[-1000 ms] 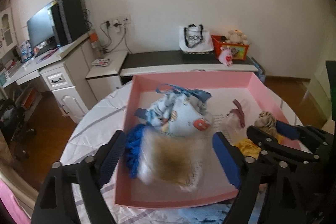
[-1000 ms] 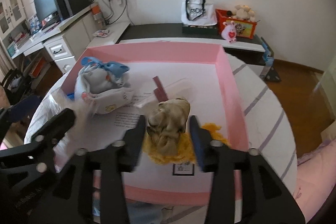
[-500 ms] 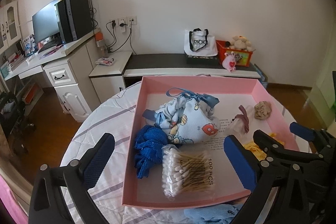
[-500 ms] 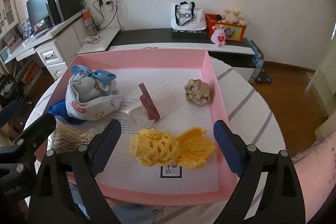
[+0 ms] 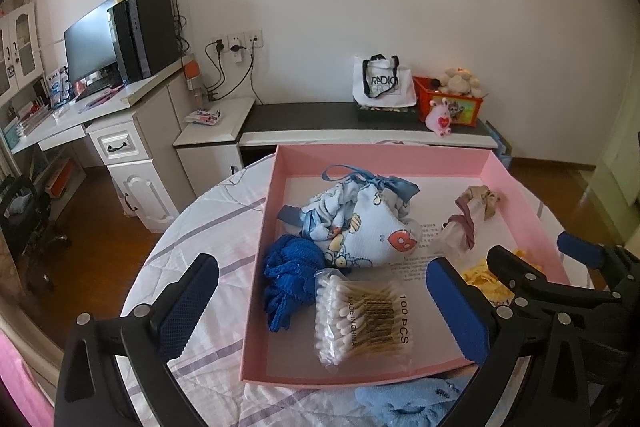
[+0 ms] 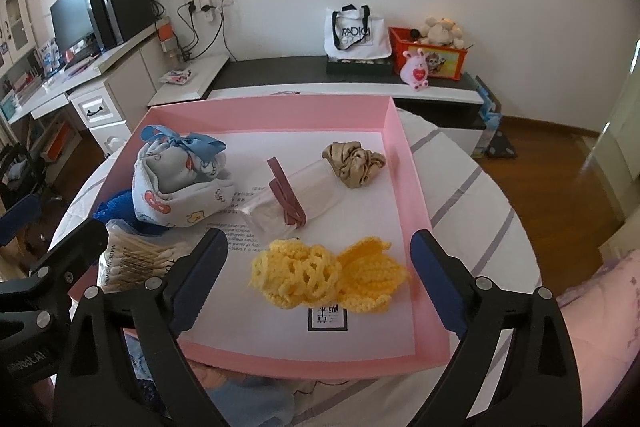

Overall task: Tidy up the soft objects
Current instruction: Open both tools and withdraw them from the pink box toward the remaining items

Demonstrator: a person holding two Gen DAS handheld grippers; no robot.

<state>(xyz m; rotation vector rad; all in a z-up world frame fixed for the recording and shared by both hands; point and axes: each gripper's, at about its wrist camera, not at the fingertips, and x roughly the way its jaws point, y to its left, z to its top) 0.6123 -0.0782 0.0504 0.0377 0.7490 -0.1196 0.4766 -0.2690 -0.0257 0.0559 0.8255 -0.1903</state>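
A pink tray [image 5: 372, 157] [image 6: 404, 163] lies on a round table with a striped cloth. In it lie a cartoon-print pouch with a blue ribbon [image 5: 360, 223] [image 6: 180, 179], a blue knit cloth [image 5: 288, 275], a bag of cotton swabs [image 5: 362, 311] [image 6: 132, 259], a clear packet with a maroon band [image 6: 292, 199], a beige scrunchie [image 6: 354, 163] [image 5: 482, 199] and a yellow crochet piece [image 6: 324, 273]. My left gripper [image 5: 320, 311] is open above the swabs. My right gripper [image 6: 320, 279] is open above the yellow piece. Both are empty.
A light blue soft item [image 5: 408, 399] lies on the table in front of the tray. Beyond the table stand a low dark bench [image 5: 360, 119] with a white tote bag [image 5: 382, 83] and an orange toy box [image 5: 448, 103], and a white desk [image 5: 100, 123] at left.
My left gripper let go of the swab bag and my right let go of the beige scrunchie. Both opened wide and drew back and up from the tray.
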